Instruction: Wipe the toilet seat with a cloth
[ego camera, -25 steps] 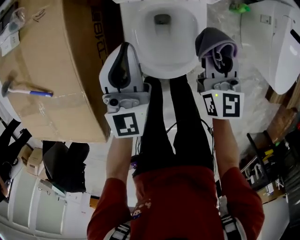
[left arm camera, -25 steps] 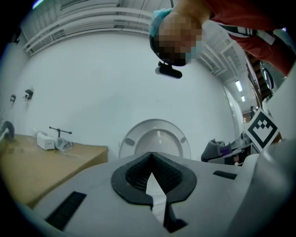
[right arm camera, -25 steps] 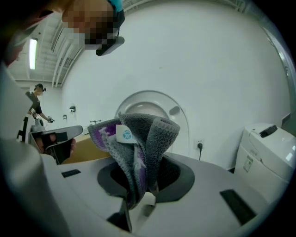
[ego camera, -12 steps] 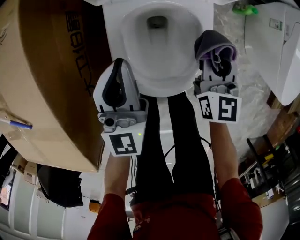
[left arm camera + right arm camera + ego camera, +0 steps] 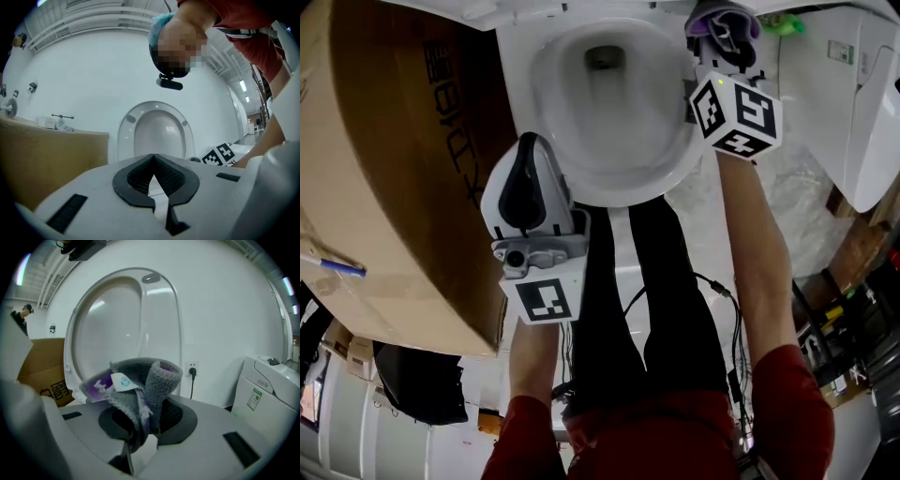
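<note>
The right gripper [image 5: 143,425] is clamping a bunched cloth [image 5: 140,385]; the left gripper [image 5: 152,177] is pinching nothing, jaws together.
The fleecy grey-and-purple cloth is standing up out of the right fingers, long axis along them, its rolled fold and white tag [image 5: 123,381] pointing at the smooth, white, oval toilet seat [image 5: 161,324], which is standing raised just ahead. A brown cardboard box [image 5: 51,159] is sitting left of the left fingertips.

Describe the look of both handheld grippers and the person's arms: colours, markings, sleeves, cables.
The left gripper and right gripper are rounded light-grey shells with black ribbed pads. Each carries a white cube printed with black square markers. Red sleeves cover only the upper arms; a thin black cable hangs beside the right arm.
</note>
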